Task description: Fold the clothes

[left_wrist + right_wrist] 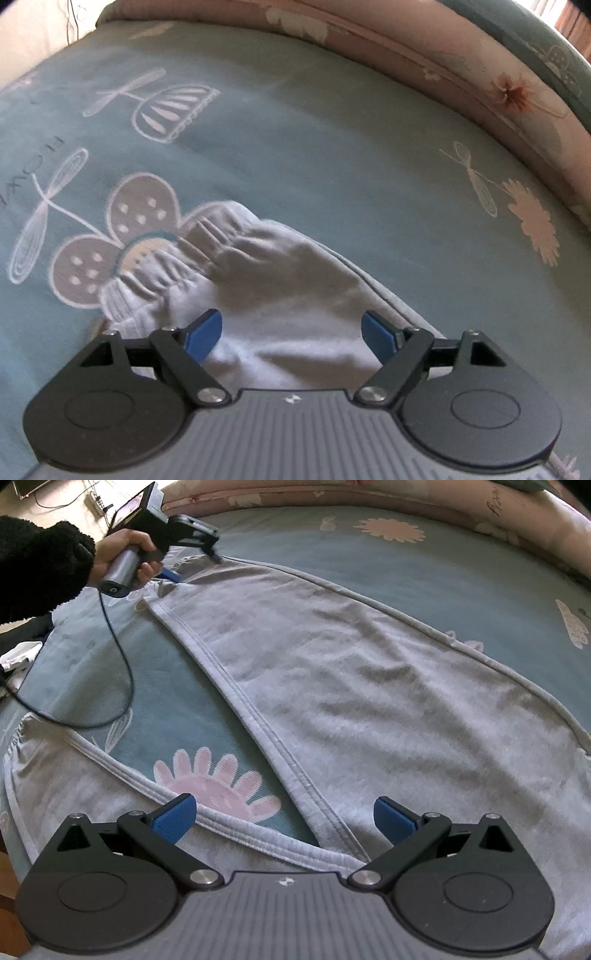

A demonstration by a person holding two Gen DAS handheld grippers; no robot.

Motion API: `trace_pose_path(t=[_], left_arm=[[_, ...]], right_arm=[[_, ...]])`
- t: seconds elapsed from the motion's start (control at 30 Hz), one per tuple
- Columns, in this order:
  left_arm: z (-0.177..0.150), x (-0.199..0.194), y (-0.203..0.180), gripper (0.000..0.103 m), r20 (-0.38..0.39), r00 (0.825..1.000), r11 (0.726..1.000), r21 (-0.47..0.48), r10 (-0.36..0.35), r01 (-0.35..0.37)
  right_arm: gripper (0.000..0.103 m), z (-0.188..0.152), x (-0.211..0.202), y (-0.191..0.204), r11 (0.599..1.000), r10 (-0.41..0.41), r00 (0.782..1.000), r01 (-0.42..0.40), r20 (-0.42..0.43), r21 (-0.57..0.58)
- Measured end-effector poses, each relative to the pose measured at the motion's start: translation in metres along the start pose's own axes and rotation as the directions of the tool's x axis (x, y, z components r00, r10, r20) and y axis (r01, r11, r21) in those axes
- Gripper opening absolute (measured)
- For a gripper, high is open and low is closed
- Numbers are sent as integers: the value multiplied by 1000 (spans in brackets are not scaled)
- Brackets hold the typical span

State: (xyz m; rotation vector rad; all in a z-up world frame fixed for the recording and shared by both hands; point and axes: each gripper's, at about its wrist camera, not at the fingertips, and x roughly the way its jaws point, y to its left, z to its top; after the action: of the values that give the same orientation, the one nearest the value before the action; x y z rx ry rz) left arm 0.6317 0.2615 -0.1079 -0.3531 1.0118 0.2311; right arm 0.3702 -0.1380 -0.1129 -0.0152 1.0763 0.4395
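Observation:
Light grey trousers (351, 686) lie spread on a blue-green flowered bedsheet (155, 709). One leg runs from the crotch seam (325, 834) out to a gathered elastic cuff (177, 266); the other leg (55, 771) bends off to the lower left. My left gripper (291, 336) is open over the cuff end of the long leg, its blue pads (205, 334) on either side of the cloth. The right wrist view shows that left gripper (194, 565) at the far leg end, held by a hand (122, 550). My right gripper (284, 819) is open just above the crotch.
A pink flowered quilt edge (480, 74) curves along the far side of the bed. A black cable (122, 657) trails from the left gripper's handle across the sheet. A black fleecy sleeve (37, 565) and some white cloth (18, 657) sit at the left edge.

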Motion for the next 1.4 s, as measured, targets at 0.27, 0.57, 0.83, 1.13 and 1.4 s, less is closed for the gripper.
trace_pose_path(t=[0.27, 0.57, 0.83, 1.13, 1.4], left_arm=[[-42, -40, -61, 83, -8, 988, 959, 239, -157, 154], [-135, -94, -150, 83, -114, 956, 748, 600, -270, 283], [-216, -117, -219, 83, -242, 916, 623, 674, -320, 396], [-298, -103, -308, 83, -379, 849, 593, 607, -368, 528], [-310, -66, -333, 85, -431, 846, 691, 508, -313, 514]], right_arm=[[103, -6, -9, -5, 999, -13, 1000, 12, 20, 33], [103, -32, -38, -8, 999, -53, 998, 52, 40, 8], [103, -65, -74, -40, 996, -85, 995, 82, 48, 46], [103, -105, -124, -100, 988, -152, 988, 151, 36, 20], [103, -130, -142, -162, 977, -214, 976, 214, 25, 27]])
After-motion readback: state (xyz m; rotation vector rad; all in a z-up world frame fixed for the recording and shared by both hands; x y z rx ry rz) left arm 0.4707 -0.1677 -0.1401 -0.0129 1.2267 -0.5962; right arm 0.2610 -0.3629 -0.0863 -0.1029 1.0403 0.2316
